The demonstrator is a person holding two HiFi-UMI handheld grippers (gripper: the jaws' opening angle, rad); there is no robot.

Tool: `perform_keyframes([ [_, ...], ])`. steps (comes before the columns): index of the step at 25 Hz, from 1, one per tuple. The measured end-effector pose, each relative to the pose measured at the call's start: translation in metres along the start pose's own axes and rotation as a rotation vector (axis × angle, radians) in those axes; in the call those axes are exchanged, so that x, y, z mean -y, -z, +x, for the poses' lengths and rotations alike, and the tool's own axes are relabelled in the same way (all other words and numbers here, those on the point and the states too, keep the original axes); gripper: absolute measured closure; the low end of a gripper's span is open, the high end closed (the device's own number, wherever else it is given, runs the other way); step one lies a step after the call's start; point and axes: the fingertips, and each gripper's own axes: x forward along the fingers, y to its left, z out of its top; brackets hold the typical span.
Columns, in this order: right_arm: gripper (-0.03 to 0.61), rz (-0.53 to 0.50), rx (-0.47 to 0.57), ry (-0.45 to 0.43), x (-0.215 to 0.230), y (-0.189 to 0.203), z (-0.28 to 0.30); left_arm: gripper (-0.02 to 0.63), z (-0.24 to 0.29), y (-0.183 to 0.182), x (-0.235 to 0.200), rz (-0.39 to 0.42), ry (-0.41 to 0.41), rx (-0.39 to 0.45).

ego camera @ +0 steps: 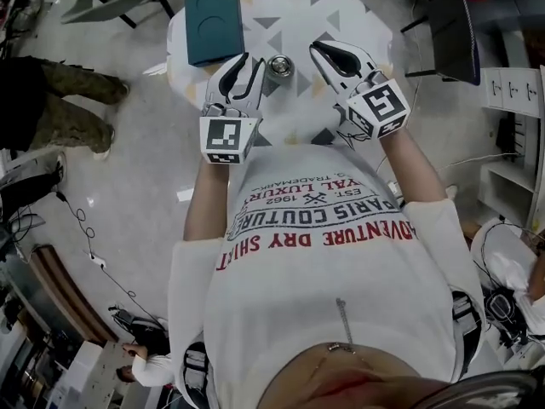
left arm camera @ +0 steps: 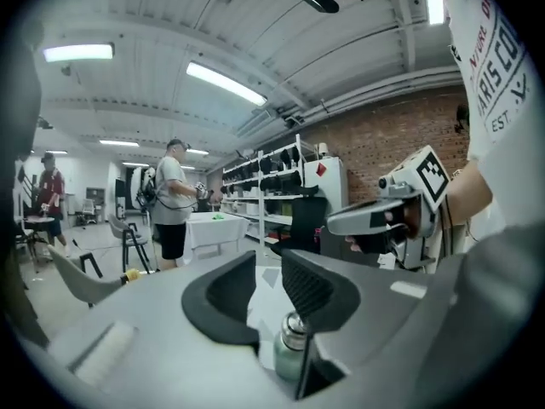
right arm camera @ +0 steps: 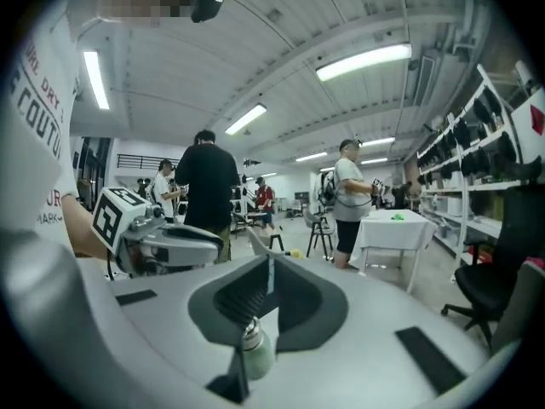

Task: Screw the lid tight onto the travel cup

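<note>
Travel cup (ego camera: 278, 66) stands upright on the table (ego camera: 341, 7), between the 2 tools and near the teal box (ego camera: 213, 22). Green body, silver top piece (left arm camera: 294, 324) seated on the neck. Judged to be the lid. Seated only or screwed home: cannot tell from any view.

Left hand-held gripper (ego camera: 247, 65): jaws a small way apart, nothing between the pads. Its own view shows the cup (left arm camera: 292, 348) through the gap, lying beyond the tips, not touching. The head view puts the tips just beside the cup's left flank.

Right hand-held gripper (ego camera: 328, 56): jaws nearly together, only a narrow slit showing, holding nothing. The cup (right arm camera: 255, 352) shows low in its view, past the pads. It is further from the cup than the left tool.

Reading of the placement: both tools point inward at the cup from either side. That suits 1 tool bracing the body while the other turns the lid.

This layout fits 2 stages: a cup flanked for gripping, or a cup let go with the lid tight. No call made.
</note>
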Motion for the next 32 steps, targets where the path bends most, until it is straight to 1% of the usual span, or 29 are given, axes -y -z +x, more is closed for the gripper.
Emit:
perform_keyframes([
  [1,0.554,-0.013,0.011,0.019,0.002,-0.004,-0.003,0.526,-0.002,-0.009,-0.005,0.0,-0.033,0.006],
  [3,0.566,-0.031,0.03,0.057,0.007,-0.01,-0.008,0.569,-0.007,-0.024,-0.012,0.01,-0.09,0.013],
  [6,0.568,-0.046,0.059,0.096,0.01,-0.016,-0.017,0.599,-0.014,-0.042,-0.014,0.01,-0.121,0.027],
  [8,0.568,-0.047,0.079,0.112,0.01,-0.02,-0.022,0.601,-0.016,-0.047,-0.013,-0.004,-0.113,0.033],
  [11,0.569,-0.05,0.097,0.125,0.01,-0.026,-0.025,0.603,-0.019,-0.051,-0.012,0.005,-0.104,0.033],
  [17,0.569,-0.049,0.089,0.12,0.007,-0.032,-0.025,0.603,-0.022,-0.063,-0.013,0.027,-0.104,0.049],
  [22,0.569,-0.063,0.078,0.111,0.002,-0.031,-0.024,0.603,-0.023,-0.071,-0.012,0.009,-0.113,0.064],
  [28,0.569,-0.056,0.072,0.115,0.0,-0.028,-0.026,0.603,-0.024,-0.069,-0.009,-0.015,-0.114,0.067],
  [32,0.569,-0.049,0.076,0.116,-0.001,-0.028,-0.029,0.603,-0.024,-0.068,-0.004,0.004,-0.1,0.057],
])
